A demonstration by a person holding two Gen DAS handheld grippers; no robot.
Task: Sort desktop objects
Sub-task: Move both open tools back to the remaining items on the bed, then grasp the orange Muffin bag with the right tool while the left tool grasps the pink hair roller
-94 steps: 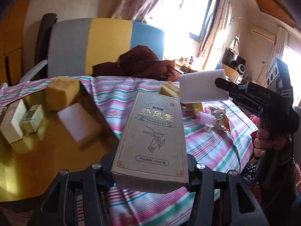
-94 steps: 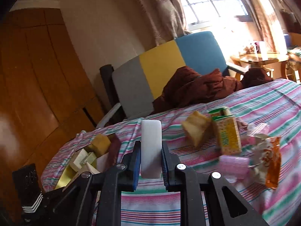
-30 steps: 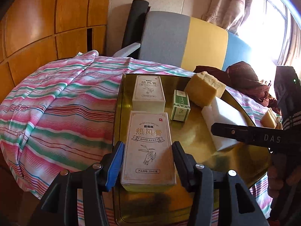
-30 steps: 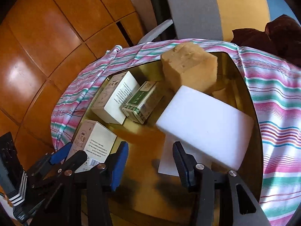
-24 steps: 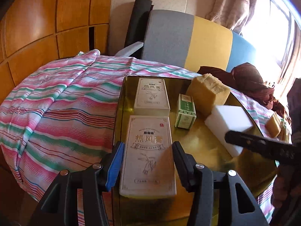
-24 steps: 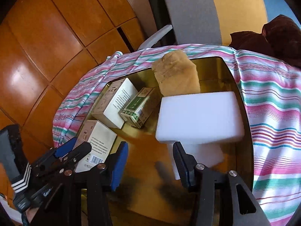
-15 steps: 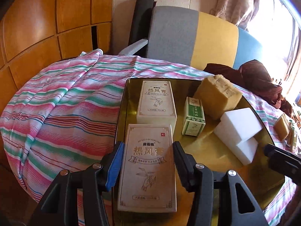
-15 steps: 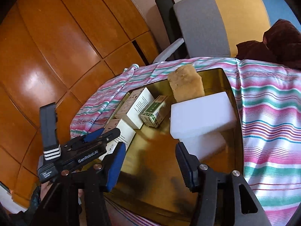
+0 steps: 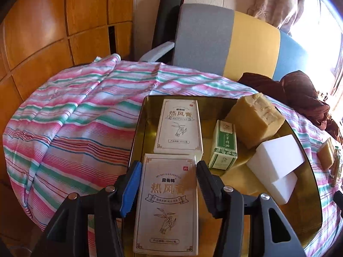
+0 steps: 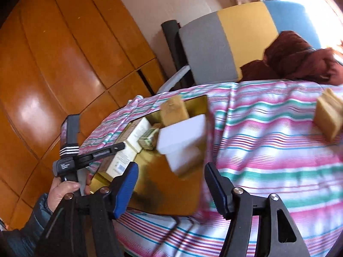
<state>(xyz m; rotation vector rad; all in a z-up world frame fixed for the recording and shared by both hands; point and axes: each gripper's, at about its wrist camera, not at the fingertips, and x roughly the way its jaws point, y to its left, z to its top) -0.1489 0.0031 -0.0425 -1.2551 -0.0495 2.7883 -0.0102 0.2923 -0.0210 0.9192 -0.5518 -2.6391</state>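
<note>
Placement looks to be the step in hand. Nearest the left camera, a tan box point(image 9: 166, 205) lies flat on the gold tray point(image 9: 240, 171), between the fingers of the left gripper point(image 9: 169, 184). The jaws stand narrowly parted, a sliver of gap showing on each side, so the box seems to be resting on the tray and not held; firm contact cannot be ruled out. Its long axis runs along the gripper's line of sight, printed face up, title end away from the camera.

Just beyond it, a second tan box point(image 9: 179, 126) is laid the same way, end to end with the nearer one and almost touching it. To the right of that, a small green box point(image 9: 224, 148) lies with its long axis nearly parallel. Next come two white blocks point(image 9: 276, 160), stacked and skewed across the tray, and behind them a yellowish block point(image 9: 256, 122), tilted.

The right gripper point(image 10: 169, 184) is seen wide and empty, above the tray's near edge. Farther off, on the striped cloth point(image 10: 268, 141), another yellowish block point(image 10: 329, 114) lies well apart from the tray.

If sorting means gathering things on the tray, that far block is judged the likely remainder. A clean retreat along the box's axis is called for from the left gripper, without nudging the row.
</note>
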